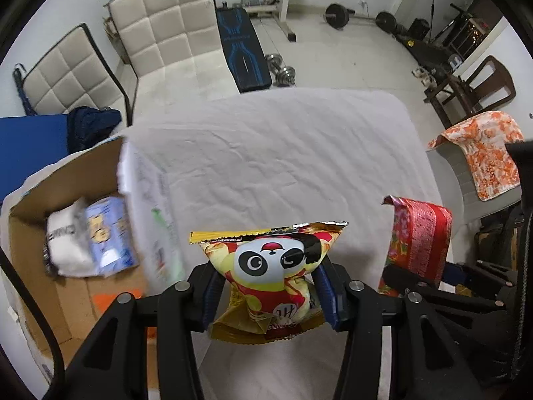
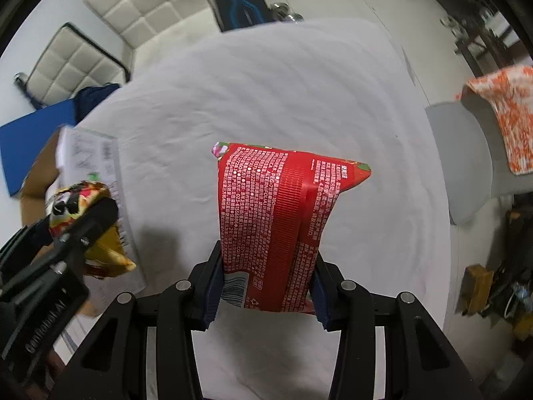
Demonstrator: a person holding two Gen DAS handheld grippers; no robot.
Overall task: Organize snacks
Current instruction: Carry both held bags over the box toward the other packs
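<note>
My left gripper (image 1: 268, 291) is shut on a yellow snack bag with a panda face (image 1: 271, 266), held above the white-covered table (image 1: 266, 153). To its left stands an open cardboard box (image 1: 43, 180) holding a white packet (image 1: 66, 243) and a blue packet (image 1: 111, 236). My right gripper (image 2: 266, 286) is shut on a red snack bag (image 2: 276, 220), back side with white print facing me. The red bag (image 1: 416, 246) also shows at the right of the left wrist view. The panda bag (image 2: 83, 213) and left gripper appear at the left of the right wrist view, beside the box flap (image 2: 93, 166).
Two cream padded chairs (image 1: 166, 23) stand behind the table. A blue board (image 1: 30, 146) and dark cloth (image 1: 93, 123) lie beyond the box. A grey chair with an orange patterned towel (image 1: 486, 153) sits at right. Weights and a bench (image 1: 243, 50) fill the floor behind.
</note>
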